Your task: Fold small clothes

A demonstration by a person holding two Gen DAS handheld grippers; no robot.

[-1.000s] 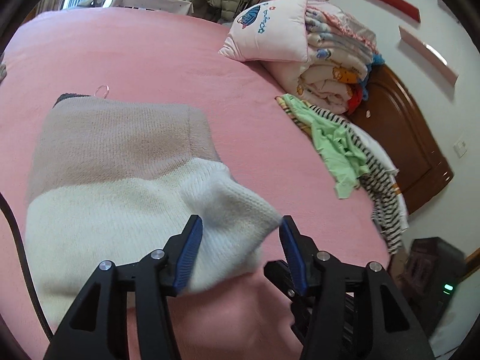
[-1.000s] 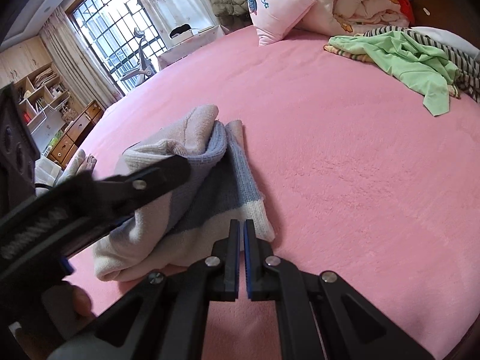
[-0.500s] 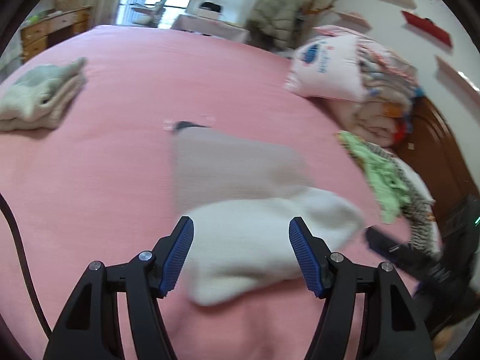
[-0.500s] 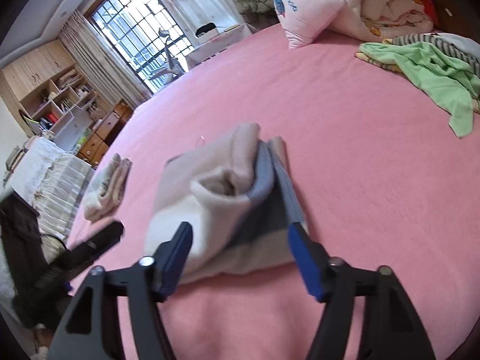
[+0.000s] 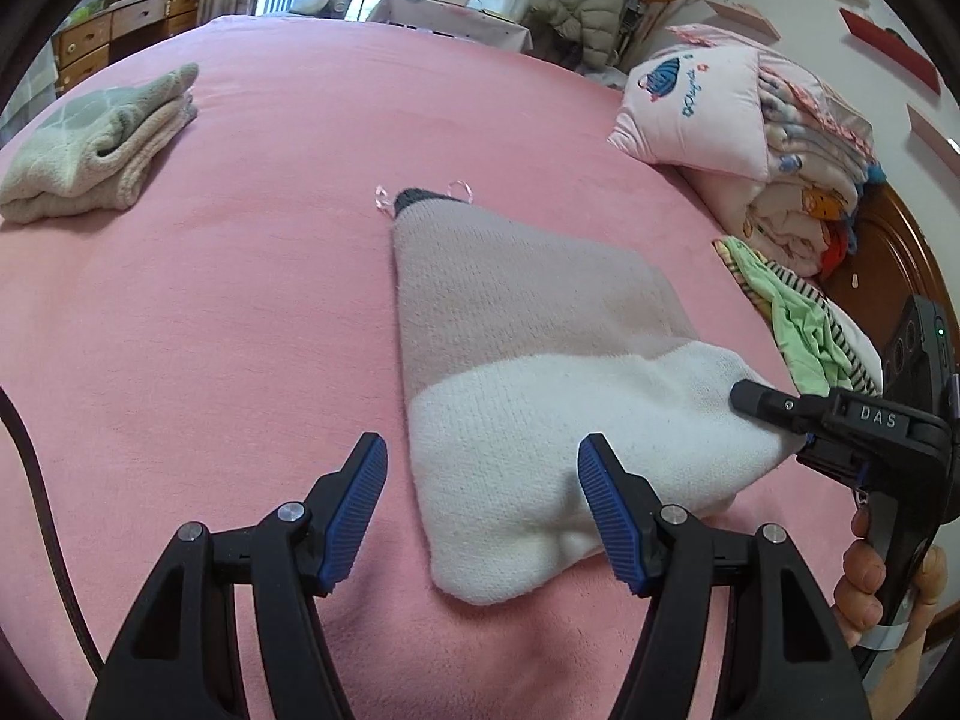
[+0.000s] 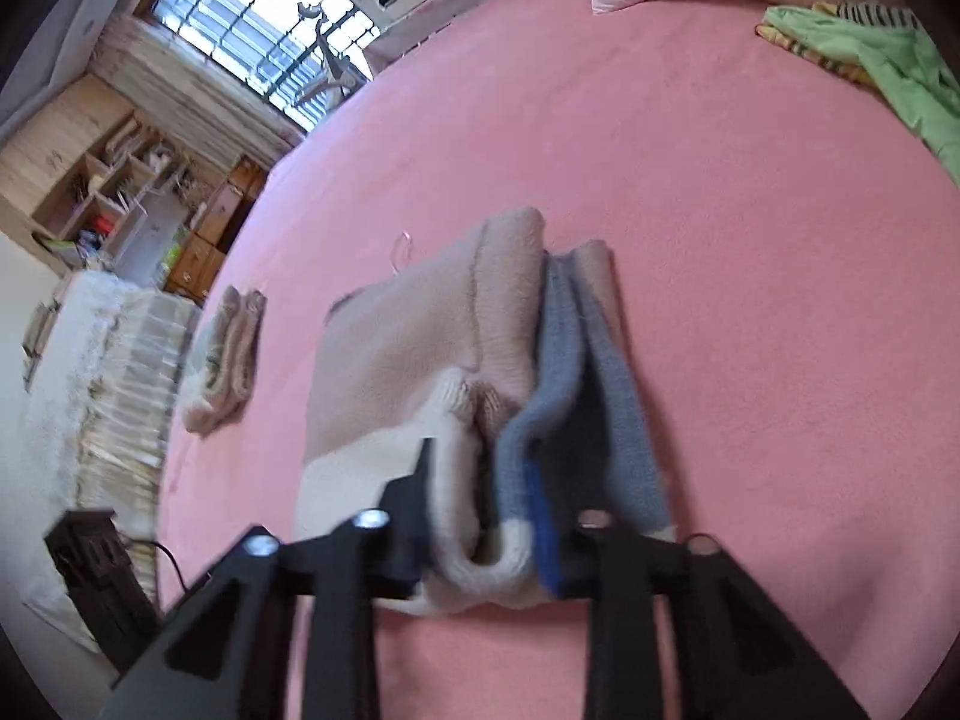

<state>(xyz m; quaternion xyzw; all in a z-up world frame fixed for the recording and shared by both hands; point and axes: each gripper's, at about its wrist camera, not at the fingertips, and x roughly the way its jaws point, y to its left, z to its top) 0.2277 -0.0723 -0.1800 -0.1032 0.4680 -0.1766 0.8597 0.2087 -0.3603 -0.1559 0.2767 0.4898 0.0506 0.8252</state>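
Folded cloth point(image 5: 96, 144) lies far left on the pink bed point(image 5: 240, 312). Left gripper point(image 5: 480, 504) points steeply down, jaws wide, nothing pressed between them; its right pad sits over the sweater's white edge. The folded sweater point(image 5: 540, 360) lies mid-bed. Right gripper point(image 6: 480, 510), angled down, jaws closing on the sweater's folded white and grey hem. A hand point(image 5: 888, 576) grips its handle at far right.
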